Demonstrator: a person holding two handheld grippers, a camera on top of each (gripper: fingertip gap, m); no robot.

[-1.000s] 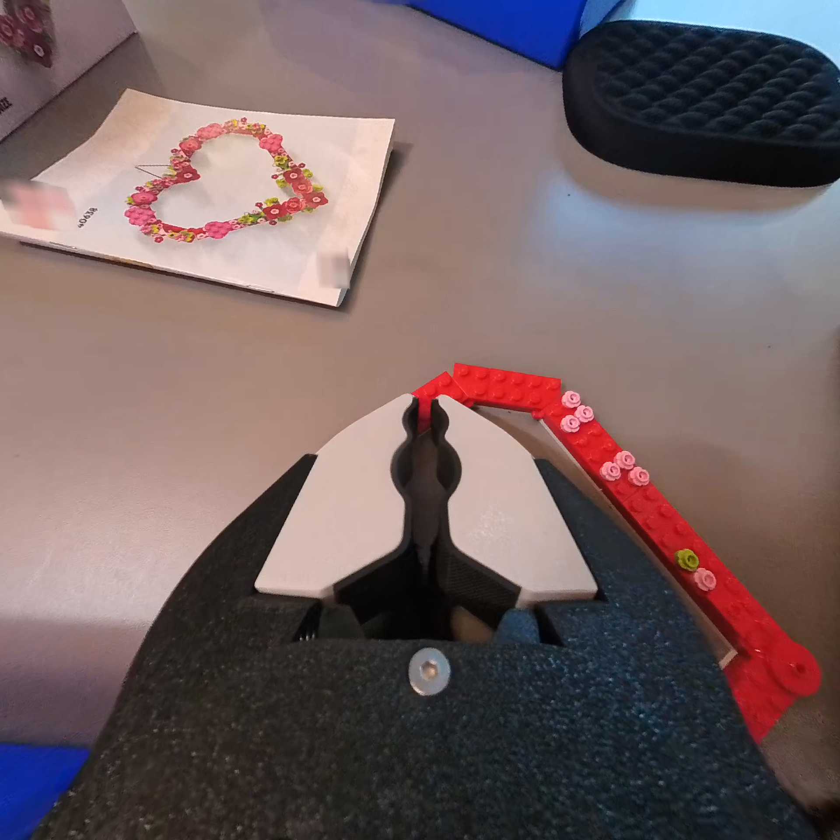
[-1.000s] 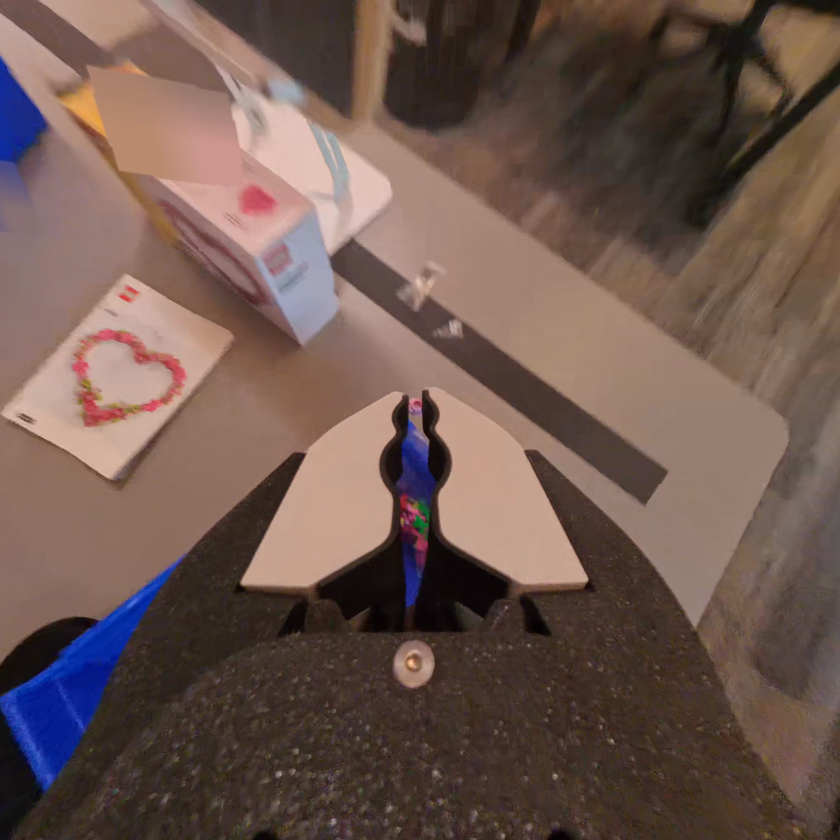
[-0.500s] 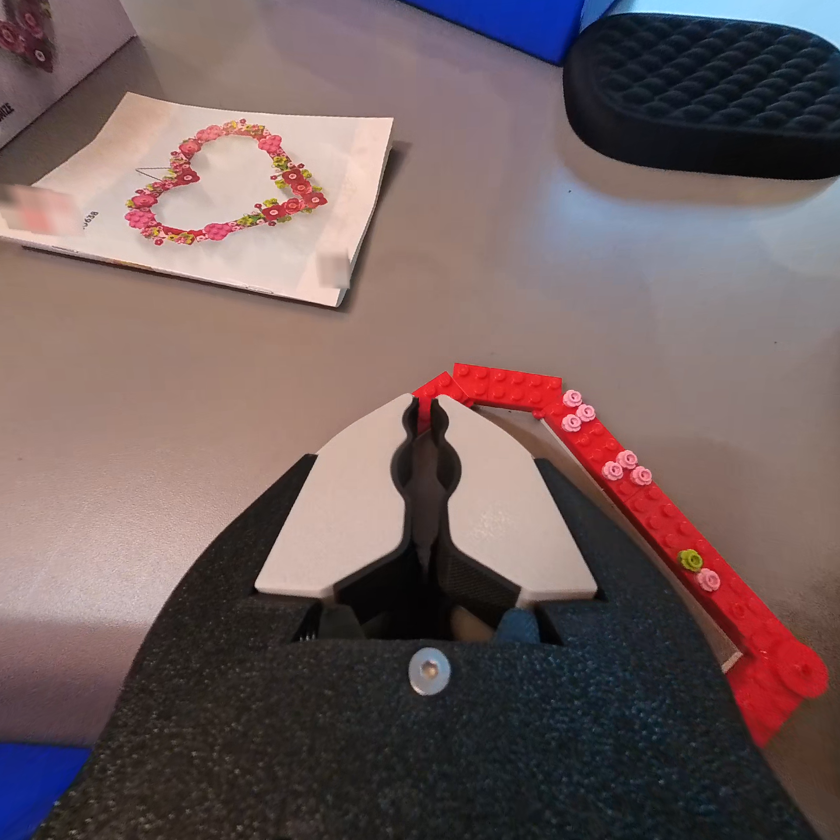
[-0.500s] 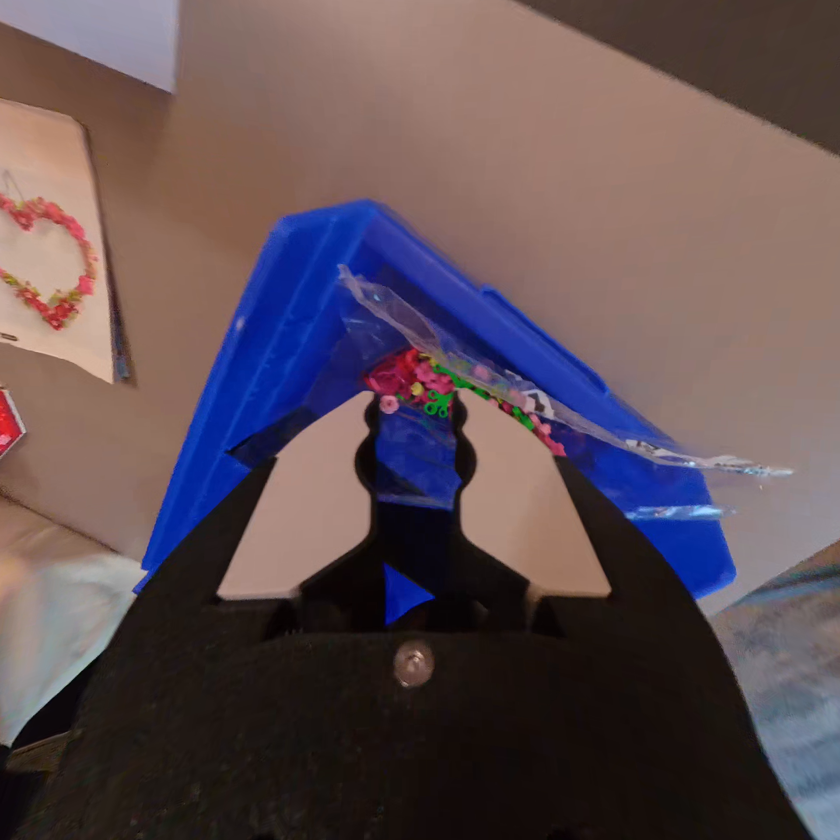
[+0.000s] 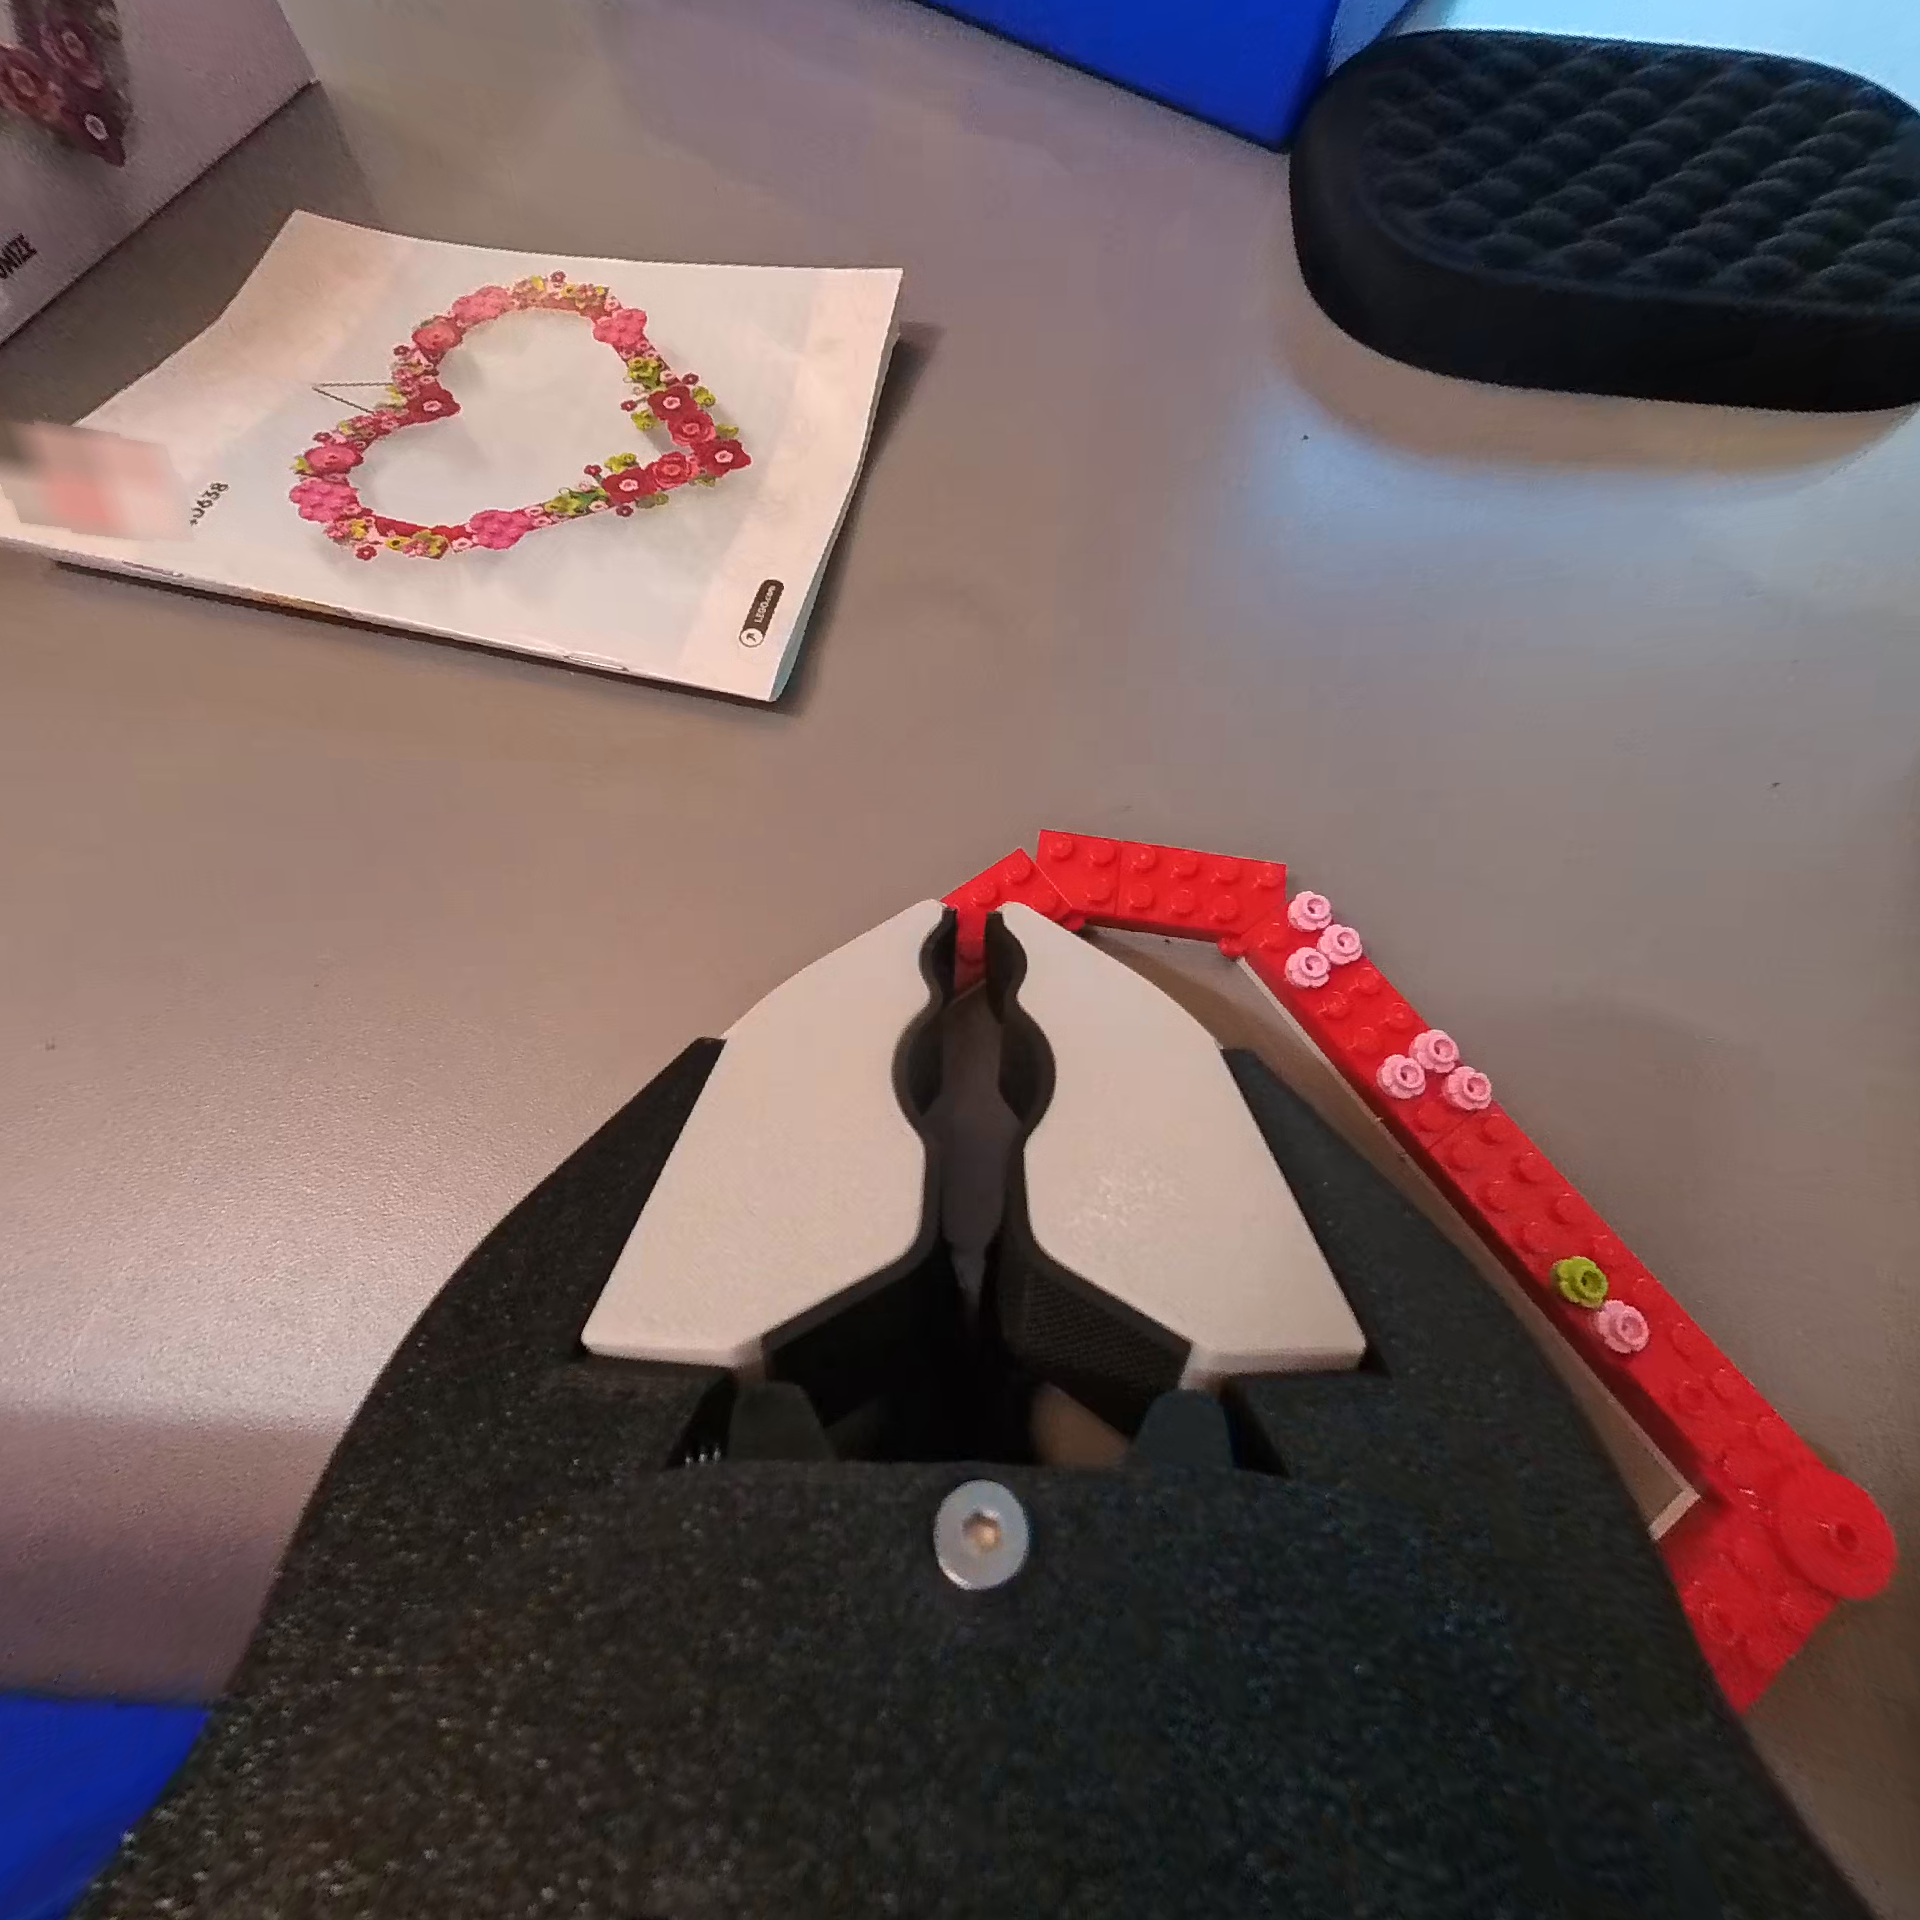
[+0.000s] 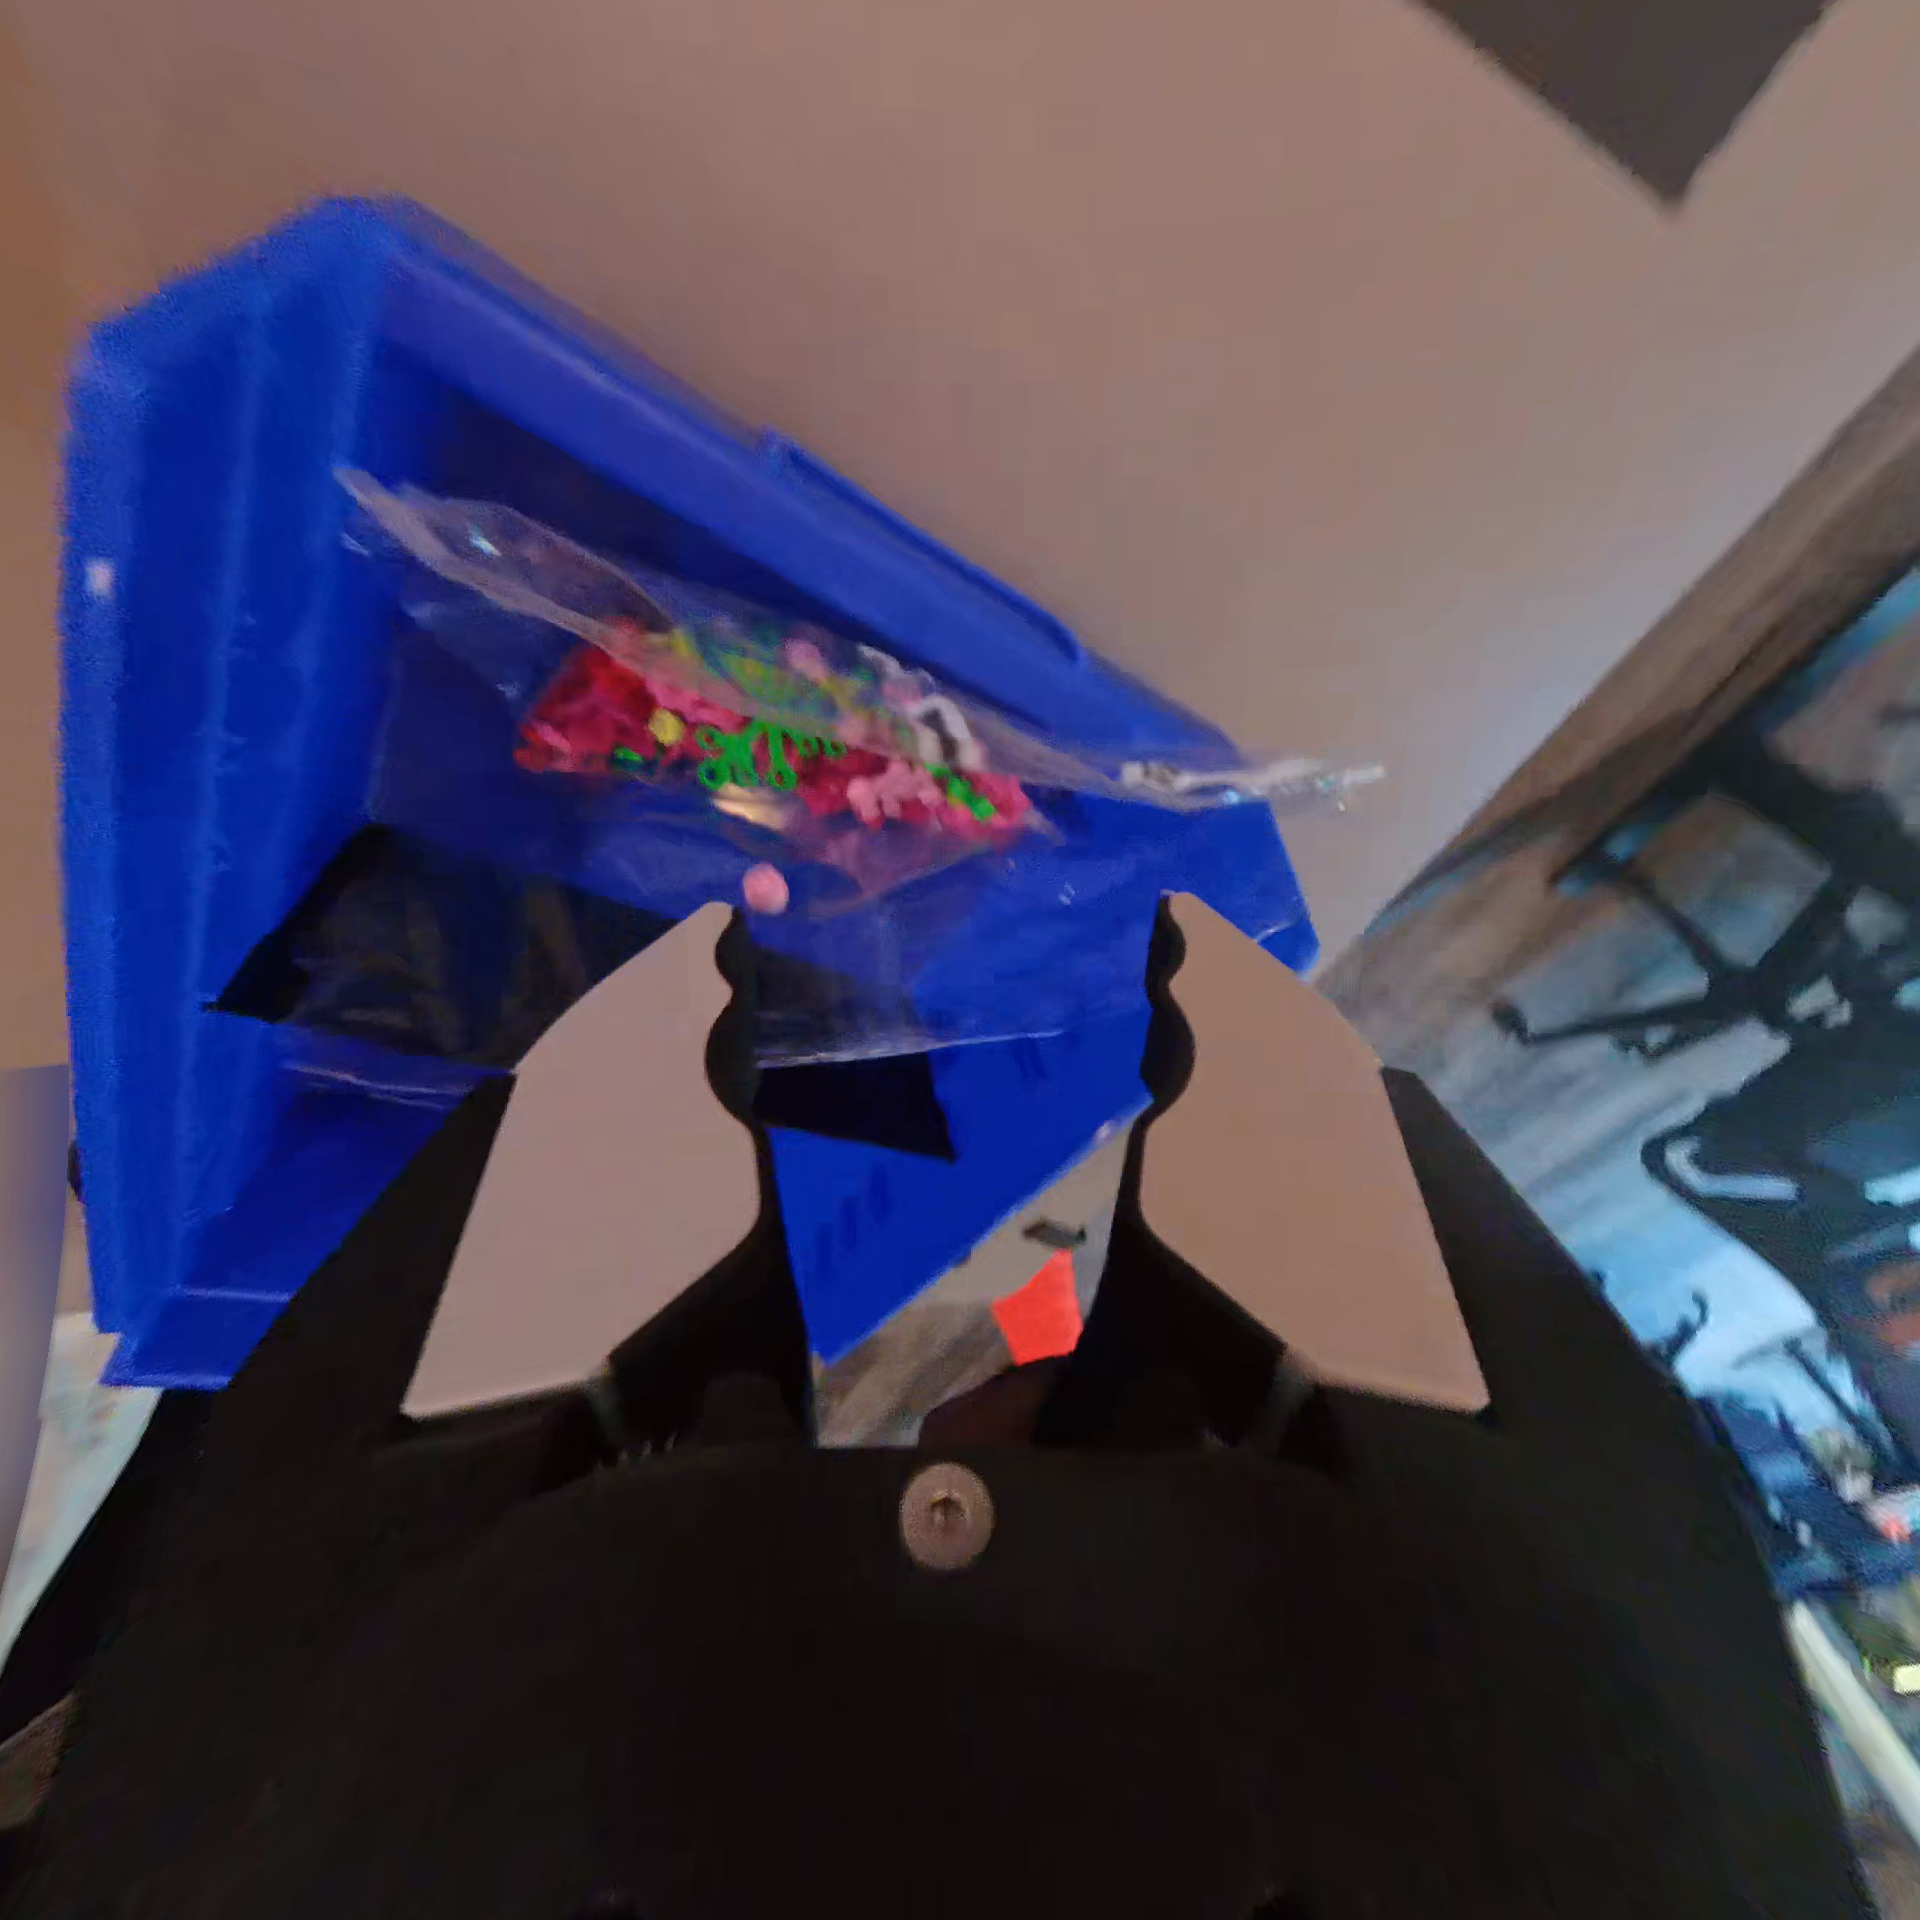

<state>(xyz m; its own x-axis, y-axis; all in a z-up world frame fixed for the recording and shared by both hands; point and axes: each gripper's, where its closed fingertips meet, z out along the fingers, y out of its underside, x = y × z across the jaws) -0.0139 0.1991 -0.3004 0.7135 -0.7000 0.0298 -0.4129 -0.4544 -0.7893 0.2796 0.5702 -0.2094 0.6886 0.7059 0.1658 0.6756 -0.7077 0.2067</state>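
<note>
My left gripper (image 5: 969, 914) is shut on the near end of a red brick frame (image 5: 1496, 1174) that lies on the grey table (image 5: 1247, 675). The frame carries small pink flower studs (image 5: 1314, 940) and one green stud (image 5: 1579, 1280). My right gripper (image 6: 945, 914) is open above a blue bin (image 6: 229, 727). A clear plastic bag (image 6: 769, 748) of pink, red and green small pieces lies in the bin, just ahead of the fingertips. One loose pink stud (image 6: 766, 889) sits by the left fingertip. The right view is blurred.
An instruction booklet (image 5: 499, 457) with a flower heart picture lies at the far left. A white box (image 5: 114, 114) stands behind it. A black quilted pad (image 5: 1621, 208) lies at the far right, a blue bin edge (image 5: 1143, 52) at the back. The table edge and floor (image 6: 1662, 1039) show at right. My right fingertips sit around 50 centimeters from my left ones.
My right gripper swung from over the table to the blue bin and opened, and the bag now lies free ahead of it. The left gripper and red frame stayed nearly still.
</note>
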